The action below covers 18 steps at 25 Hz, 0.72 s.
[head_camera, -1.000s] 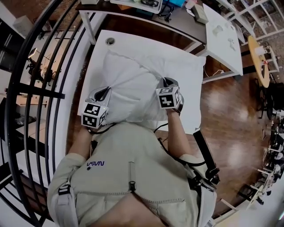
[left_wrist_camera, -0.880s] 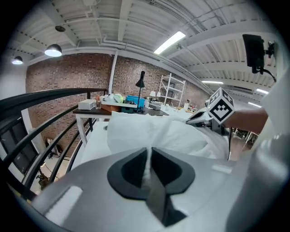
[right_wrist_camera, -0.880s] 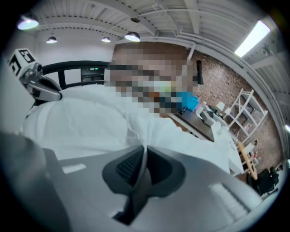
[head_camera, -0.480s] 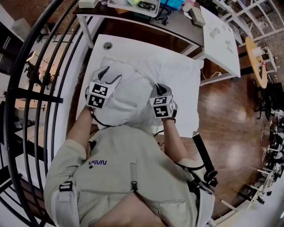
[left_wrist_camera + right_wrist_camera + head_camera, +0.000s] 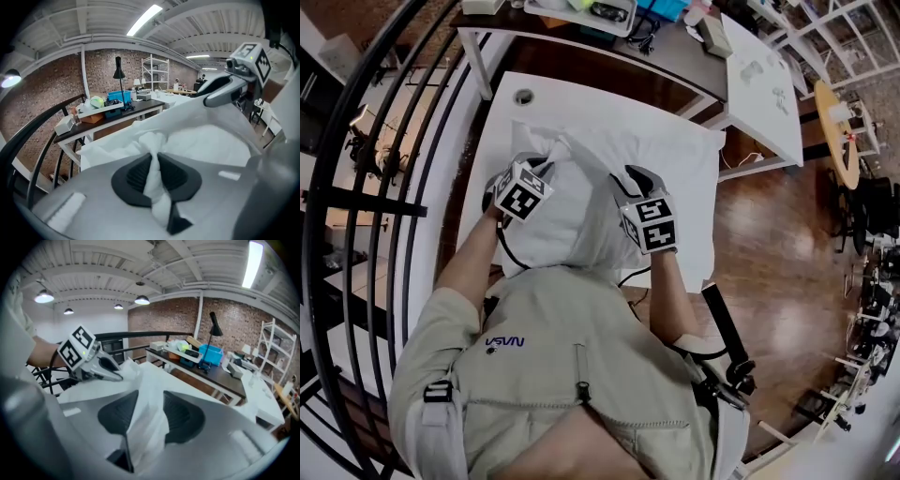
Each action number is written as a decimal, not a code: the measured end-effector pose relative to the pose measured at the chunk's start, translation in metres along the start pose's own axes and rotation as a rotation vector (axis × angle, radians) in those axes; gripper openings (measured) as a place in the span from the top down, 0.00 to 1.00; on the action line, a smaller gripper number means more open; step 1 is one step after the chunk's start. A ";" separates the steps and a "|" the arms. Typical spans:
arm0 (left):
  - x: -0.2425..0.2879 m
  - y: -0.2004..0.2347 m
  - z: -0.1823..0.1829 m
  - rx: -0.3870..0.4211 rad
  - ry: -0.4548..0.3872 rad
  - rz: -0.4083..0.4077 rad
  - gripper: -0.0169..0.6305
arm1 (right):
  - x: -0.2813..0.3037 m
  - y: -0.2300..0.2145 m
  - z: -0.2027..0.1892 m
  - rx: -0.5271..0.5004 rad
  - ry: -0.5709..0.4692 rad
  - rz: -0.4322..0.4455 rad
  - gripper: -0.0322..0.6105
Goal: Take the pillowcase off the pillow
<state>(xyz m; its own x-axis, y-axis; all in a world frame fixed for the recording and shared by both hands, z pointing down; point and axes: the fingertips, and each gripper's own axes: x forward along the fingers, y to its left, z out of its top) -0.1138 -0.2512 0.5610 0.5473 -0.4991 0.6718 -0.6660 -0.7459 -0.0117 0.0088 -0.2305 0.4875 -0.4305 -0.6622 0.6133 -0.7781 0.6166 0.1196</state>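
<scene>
Fingers (image 5: 133,176) of left gripper (image 5: 152,164) freshly clamped on pillowcase (image 5: 572,202) fold above table (image 5: 581,98), right gripper (image 5: 151,408) easing open round another fold; removal seemingly barely started.

One pillow (image 5: 562,192) in one pillowcase (image 5: 586,239) at centre. Two grippers: left gripper (image 5: 546,164), right gripper (image 5: 630,176). Three desks: white desk (image 5: 511,108) beneath, dark desk (image 5: 609,52) and second white desk (image 5: 764,84) along the top.

Bright, even light is cast from above by a ceiling strip light (image 5: 143,19) and pendant lamps (image 5: 142,300). The white pillowcase (image 5: 572,202) is nearly blown out, and glare is seen on the wooden floor (image 5: 764,234). Edges are bent by fisheye distortion, corners are darkened, and the nearest foreground is blurred.
</scene>
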 end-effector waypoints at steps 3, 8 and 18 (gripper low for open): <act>-0.011 -0.014 0.005 0.006 -0.041 0.011 0.92 | 0.003 0.018 0.049 -0.020 -0.101 0.116 0.70; -0.033 -0.037 0.016 0.028 -0.105 0.014 0.92 | 0.049 0.018 0.078 -0.079 -0.060 0.135 0.70; -0.076 -0.055 0.025 0.007 -0.237 0.030 0.93 | 0.097 -0.016 0.046 -0.211 0.201 -0.031 0.95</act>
<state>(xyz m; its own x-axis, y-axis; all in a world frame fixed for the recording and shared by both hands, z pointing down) -0.1058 -0.1829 0.4922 0.6313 -0.6102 0.4787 -0.6807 -0.7318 -0.0351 -0.0414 -0.3245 0.5087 -0.2930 -0.5974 0.7465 -0.6682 0.6864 0.2870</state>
